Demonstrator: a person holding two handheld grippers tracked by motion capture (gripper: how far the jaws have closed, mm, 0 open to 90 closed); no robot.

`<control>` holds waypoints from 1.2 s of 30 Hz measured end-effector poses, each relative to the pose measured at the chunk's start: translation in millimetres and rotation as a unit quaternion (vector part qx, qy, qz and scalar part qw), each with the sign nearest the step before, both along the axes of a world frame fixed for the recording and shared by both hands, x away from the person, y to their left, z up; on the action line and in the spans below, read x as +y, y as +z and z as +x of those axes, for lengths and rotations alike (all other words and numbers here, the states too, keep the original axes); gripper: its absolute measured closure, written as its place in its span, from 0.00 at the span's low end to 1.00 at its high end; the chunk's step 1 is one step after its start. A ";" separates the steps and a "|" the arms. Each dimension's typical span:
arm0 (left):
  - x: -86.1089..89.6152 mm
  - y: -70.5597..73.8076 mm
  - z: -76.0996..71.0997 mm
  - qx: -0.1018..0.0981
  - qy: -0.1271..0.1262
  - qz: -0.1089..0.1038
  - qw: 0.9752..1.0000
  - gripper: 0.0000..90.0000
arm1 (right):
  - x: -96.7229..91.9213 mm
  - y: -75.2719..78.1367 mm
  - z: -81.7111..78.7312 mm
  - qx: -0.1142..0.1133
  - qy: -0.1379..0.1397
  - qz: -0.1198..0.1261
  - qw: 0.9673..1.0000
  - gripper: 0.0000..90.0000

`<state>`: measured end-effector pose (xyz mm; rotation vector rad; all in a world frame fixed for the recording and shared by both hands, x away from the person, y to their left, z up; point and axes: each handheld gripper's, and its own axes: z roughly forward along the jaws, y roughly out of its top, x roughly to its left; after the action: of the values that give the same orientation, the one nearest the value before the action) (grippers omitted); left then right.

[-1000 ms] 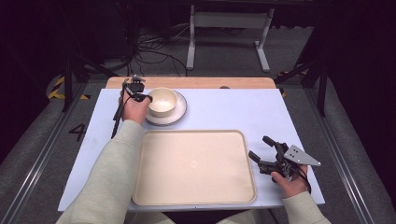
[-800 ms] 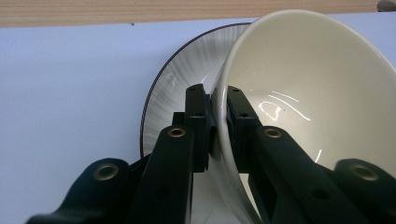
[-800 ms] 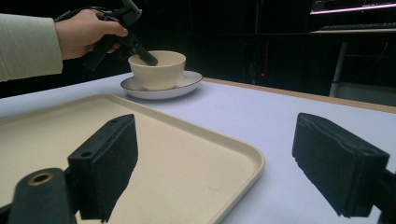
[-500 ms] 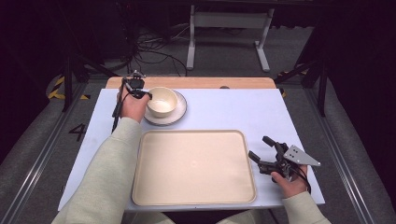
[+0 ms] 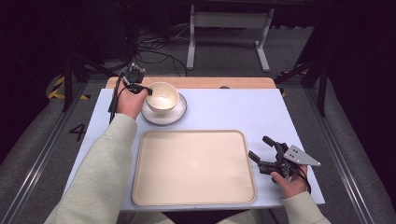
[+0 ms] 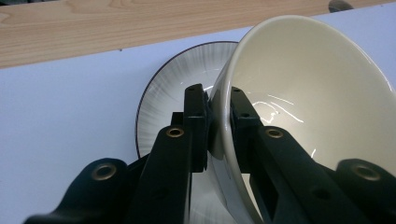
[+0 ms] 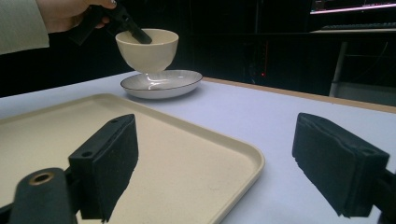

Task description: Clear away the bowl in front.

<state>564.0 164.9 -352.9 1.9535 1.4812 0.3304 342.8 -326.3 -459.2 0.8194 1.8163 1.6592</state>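
A cream bowl stands on a grey-streaked plate at the table's far left. My left gripper is shut on the bowl's near-left rim, one jaw inside and one outside. In the right gripper view the bowl looks raised slightly off the plate. A beige tray lies bare at the front middle. My right gripper rests open just right of the tray, holding nothing.
A wooden strip runs along the table's far edge. Past the table stand a metal stand and loose cables on the floor. The pale blue tabletop lies bare right of the plate.
Nothing has visibly moved; the left gripper stays at the bowl's rim and the right hand rests in place.
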 end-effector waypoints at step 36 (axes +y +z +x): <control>2.0 46.2 -45.8 -0.001 -0.108 0.002 0.994 0.91 | -0.7 -0.3 -0.1 -0.001 0.002 0.005 1.000 0.16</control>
<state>518.2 166.9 -306.7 2.0932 1.2521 0.2399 342.7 -327.0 -459.5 0.8189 1.8106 1.6714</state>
